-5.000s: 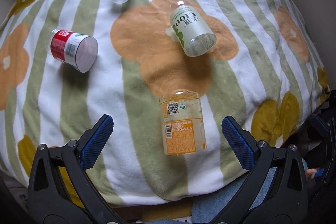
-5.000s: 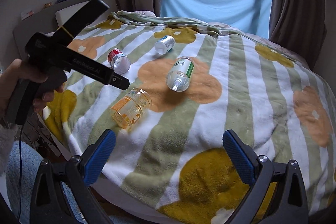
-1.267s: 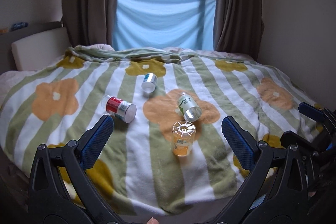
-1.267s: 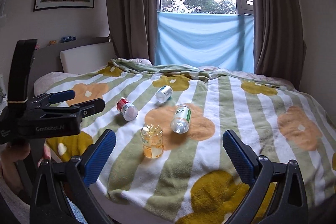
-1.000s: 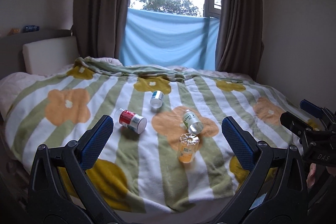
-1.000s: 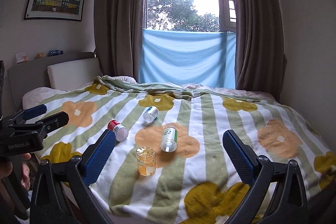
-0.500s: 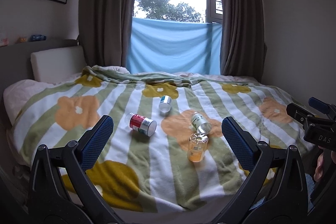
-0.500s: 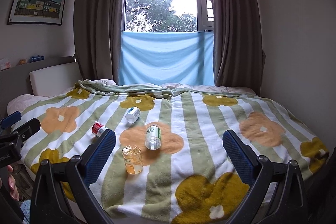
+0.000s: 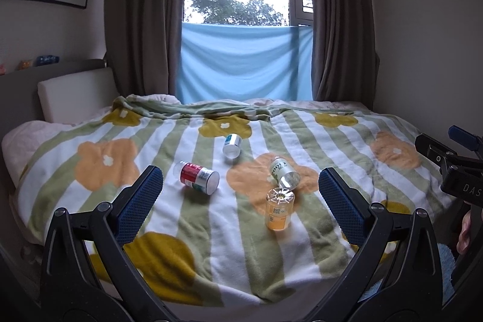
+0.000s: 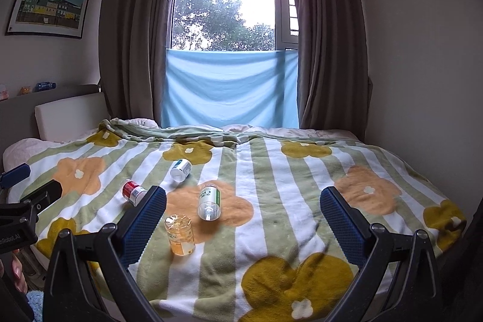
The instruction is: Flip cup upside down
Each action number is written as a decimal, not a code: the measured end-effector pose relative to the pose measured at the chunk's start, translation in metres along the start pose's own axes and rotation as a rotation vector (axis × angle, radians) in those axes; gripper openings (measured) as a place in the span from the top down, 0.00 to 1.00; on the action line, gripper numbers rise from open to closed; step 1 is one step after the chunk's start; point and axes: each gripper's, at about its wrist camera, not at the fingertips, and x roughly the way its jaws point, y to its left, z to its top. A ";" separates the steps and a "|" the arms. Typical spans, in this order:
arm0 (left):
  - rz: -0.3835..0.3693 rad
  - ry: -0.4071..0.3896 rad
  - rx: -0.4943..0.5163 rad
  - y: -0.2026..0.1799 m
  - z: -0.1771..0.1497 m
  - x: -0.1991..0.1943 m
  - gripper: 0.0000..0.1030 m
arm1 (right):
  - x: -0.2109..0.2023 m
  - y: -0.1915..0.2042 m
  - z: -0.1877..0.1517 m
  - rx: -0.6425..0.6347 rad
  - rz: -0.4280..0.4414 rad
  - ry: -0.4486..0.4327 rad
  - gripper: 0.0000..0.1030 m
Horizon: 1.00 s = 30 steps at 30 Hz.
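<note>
The cup (image 9: 279,213) stands base-up on the blanket (image 9: 187,219), near the bed's front edge, right by an orange flower. Just behind it lies a green-label bottle (image 9: 283,172), with a red can (image 9: 197,177) to its left and a blue-label can (image 9: 231,144) farther back. Left gripper (image 9: 241,201) has its fingers spread wide, empty. Right gripper (image 10: 243,219) is the same: wide open, nothing held, well back from the bed.

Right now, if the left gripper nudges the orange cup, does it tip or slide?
Probably tips: the orange cup stands tall and narrow on a soft blanket. It looks like empty clear plastic, so likely light. Once down, it may roll like the green bottle.
</note>
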 end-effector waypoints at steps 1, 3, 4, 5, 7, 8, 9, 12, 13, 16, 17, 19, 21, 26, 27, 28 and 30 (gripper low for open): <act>0.000 0.000 0.000 0.000 0.000 0.000 0.00 | 0.000 0.000 0.000 -0.001 -0.002 -0.001 0.01; 0.000 -0.002 -0.001 -0.001 0.000 0.001 0.00 | 0.000 -0.001 0.000 -0.002 -0.006 -0.003 0.01; 0.001 -0.002 0.000 -0.001 0.000 0.001 0.00 | 0.000 -0.002 0.001 -0.002 -0.008 -0.004 0.01; 0.002 -0.002 0.002 -0.001 0.000 0.001 0.00 | 0.001 -0.002 0.000 -0.003 -0.010 -0.005 0.01; 0.002 -0.002 0.002 -0.001 0.000 0.001 0.00 | 0.001 -0.002 0.000 -0.005 -0.014 -0.006 0.01; 0.001 -0.001 0.000 -0.001 0.000 0.001 0.00 | 0.001 -0.003 0.001 -0.004 -0.013 -0.007 0.01; 0.001 -0.001 0.001 -0.001 0.000 0.001 0.00 | 0.001 -0.003 0.001 -0.004 -0.013 -0.007 0.01; 0.001 -0.001 -0.001 -0.002 0.000 0.001 0.00 | 0.001 -0.004 0.001 -0.004 -0.014 -0.007 0.01; 0.001 -0.002 -0.001 -0.002 0.000 0.001 0.00 | 0.001 -0.004 0.001 -0.004 -0.013 -0.007 0.01; 0.002 -0.002 -0.001 -0.002 0.000 0.001 0.00 | 0.001 -0.004 0.001 -0.003 -0.014 -0.007 0.01; 0.002 -0.002 0.000 -0.002 0.000 0.001 0.00 | 0.001 -0.004 0.001 -0.003 -0.014 -0.008 0.01; 0.002 -0.002 0.000 -0.002 0.000 0.001 0.00 | 0.001 -0.004 0.000 -0.003 -0.012 -0.007 0.01; 0.003 -0.002 0.001 -0.002 0.000 0.001 0.00 | 0.001 -0.004 0.000 -0.002 -0.013 -0.008 0.01; 0.001 -0.004 -0.002 -0.002 0.000 0.001 0.00 | 0.001 -0.005 0.000 -0.001 -0.012 -0.009 0.01; 0.001 -0.004 -0.001 -0.002 0.000 0.001 0.00 | 0.001 -0.005 0.000 -0.002 -0.013 -0.009 0.01; 0.001 -0.004 0.000 -0.002 0.000 0.001 0.00 | 0.001 -0.005 0.000 -0.002 -0.013 -0.009 0.01; -0.003 -0.004 -0.001 -0.003 0.001 0.001 0.00 | 0.001 -0.005 0.000 -0.003 -0.013 -0.008 0.01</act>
